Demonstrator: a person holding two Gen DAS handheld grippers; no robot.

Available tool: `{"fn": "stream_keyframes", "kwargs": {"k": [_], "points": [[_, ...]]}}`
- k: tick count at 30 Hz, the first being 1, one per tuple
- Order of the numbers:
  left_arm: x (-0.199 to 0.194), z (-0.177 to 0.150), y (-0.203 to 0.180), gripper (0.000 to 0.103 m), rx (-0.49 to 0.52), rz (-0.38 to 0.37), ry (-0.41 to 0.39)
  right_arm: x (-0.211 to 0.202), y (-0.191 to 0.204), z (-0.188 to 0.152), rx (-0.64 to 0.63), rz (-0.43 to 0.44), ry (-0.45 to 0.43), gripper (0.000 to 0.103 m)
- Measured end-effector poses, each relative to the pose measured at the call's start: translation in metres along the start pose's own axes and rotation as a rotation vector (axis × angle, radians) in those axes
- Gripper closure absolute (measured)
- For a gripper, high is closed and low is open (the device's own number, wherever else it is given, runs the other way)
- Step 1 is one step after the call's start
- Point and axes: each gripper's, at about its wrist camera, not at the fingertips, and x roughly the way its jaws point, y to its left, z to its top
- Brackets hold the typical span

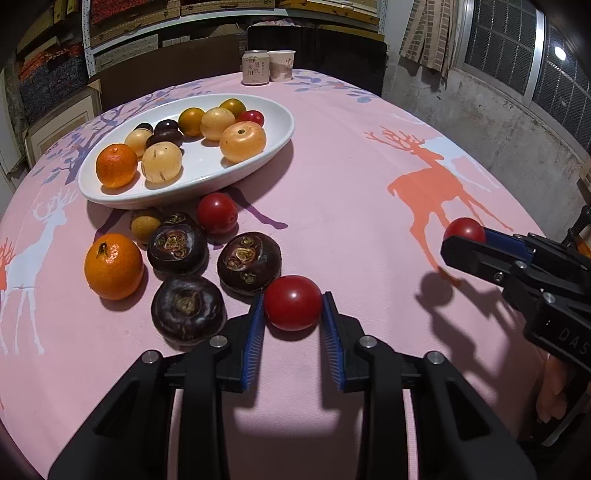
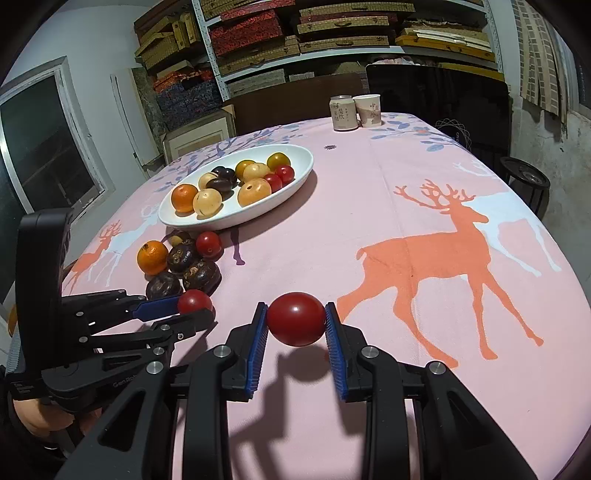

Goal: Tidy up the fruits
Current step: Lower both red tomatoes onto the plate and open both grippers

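Storeroom, shelves (image 2: 332, 40) of stacked boxes (image 2: 243, 35)

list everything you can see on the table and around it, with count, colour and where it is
white oval dish: one, far left of table, holding mixed fruit
oranges: two, one in the dish, one on the cloth
dark water chestnuts: three, on the cloth near the dish
small tan fruit: one, beside the chestnuts
red tomato: one loose, by the dish rim
pink deer tablecloth: one, covering the table
can and paper cup: one each, far edge
shelves of boxes: behind the table
left gripper: shut on a red tomato on the cloth
right gripper: shut on another red tomato, lifted
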Motion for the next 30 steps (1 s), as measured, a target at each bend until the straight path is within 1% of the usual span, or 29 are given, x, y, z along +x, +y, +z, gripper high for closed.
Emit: {"fn": "stream_keyframes", "kwargs": {"k": [7, 13, 17, 20, 23, 28, 30], "points": [[-0.028, -0.007, 0.005, 0.073, -0.015, -0.008, -0.072, -0.010, 0.003, 0.003, -0.009, 0.015, -0.019, 0.072], [-0.062, -0.006, 0.033, 0.073, -0.082, -0.015, -0.133, -0.018, 0.015, 0.013, -0.046, 0.047, -0.037, 0.072], [-0.074, 0.003, 0.055, 0.073, -0.110, -0.005, -0.162, -0.018, 0.025, 0.030, -0.080, 0.061, -0.049, 0.072], [-0.072, 0.019, 0.066, 0.073, -0.108, 0.016, -0.166, -0.015, 0.031, 0.051, -0.095, 0.083, -0.058, 0.072], [-0.061, 0.036, 0.072, 0.073, -0.109, 0.003, -0.155, -0.005, 0.036, 0.076, -0.102, 0.104, -0.055, 0.072], [-0.031, 0.070, 0.069, 0.073, -0.087, -0.012, -0.130, 0.030, 0.041, 0.120, -0.093, 0.152, -0.005, 0.072], [-0.015, 0.080, 0.068, 0.073, -0.080, -0.011, -0.111, 0.051, 0.042, 0.137, -0.089, 0.160, 0.021, 0.072]]}}
